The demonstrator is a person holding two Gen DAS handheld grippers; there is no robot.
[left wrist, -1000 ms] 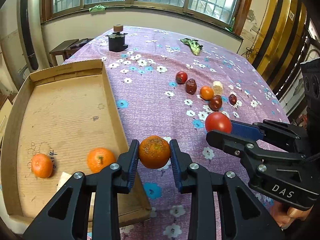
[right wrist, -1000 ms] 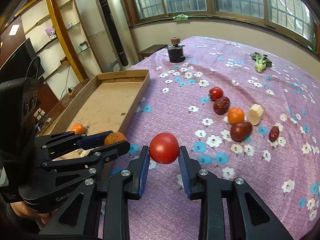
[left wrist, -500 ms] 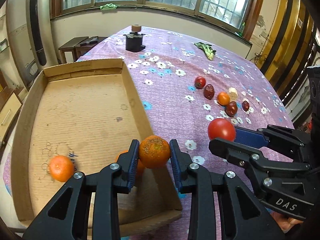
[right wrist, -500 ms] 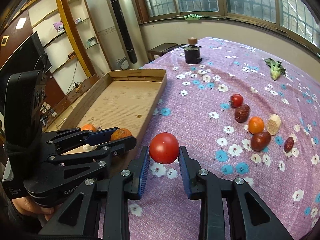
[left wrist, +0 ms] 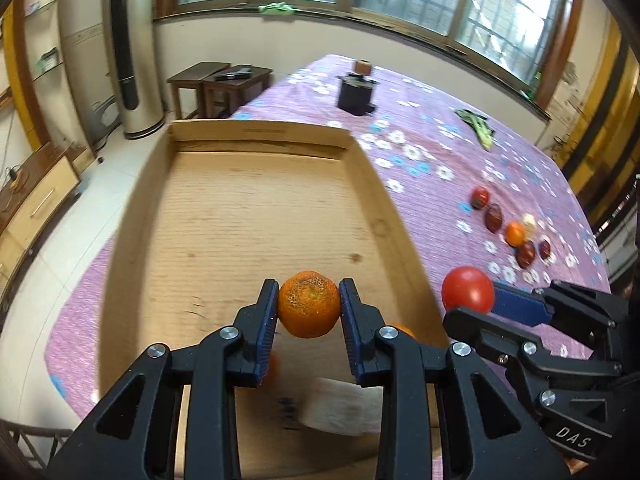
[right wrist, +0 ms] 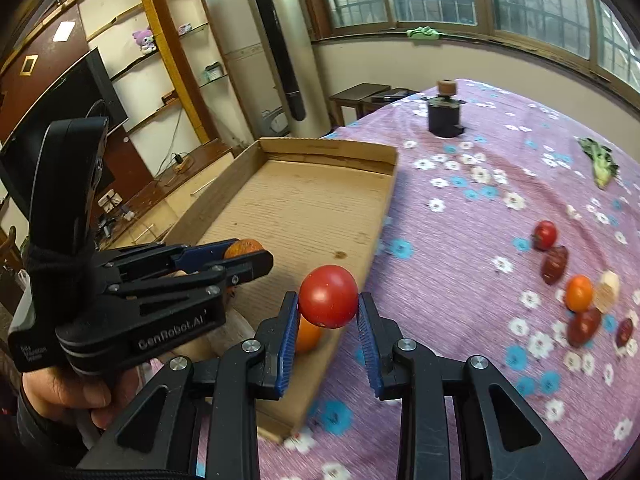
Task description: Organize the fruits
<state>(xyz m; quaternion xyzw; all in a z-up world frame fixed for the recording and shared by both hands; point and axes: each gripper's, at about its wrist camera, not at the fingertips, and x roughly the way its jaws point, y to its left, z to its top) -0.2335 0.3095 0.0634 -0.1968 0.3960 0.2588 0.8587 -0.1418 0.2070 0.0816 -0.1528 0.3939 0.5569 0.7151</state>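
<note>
My left gripper is shut on a rough orange mandarin and hangs over the near part of the shallow cardboard box. My right gripper is shut on a red tomato, held above the box's right wall; the tomato also shows at the right in the left wrist view. A second mandarin lies in the box, partly hidden behind my right gripper's fingers. A cluster of small fruits lies on the purple flowered cloth to the right.
A black jar with a cork lid stands at the far end of the table, and a leafy green lies at the back right. A white paper scrap lies in the box's near end. Low tables and a tall floor unit stand past the table's left edge.
Both grippers carried their fruit leftward: the left one went from beside the box wall to over its floor, the right one from over the cloth to above the box's right wall.
</note>
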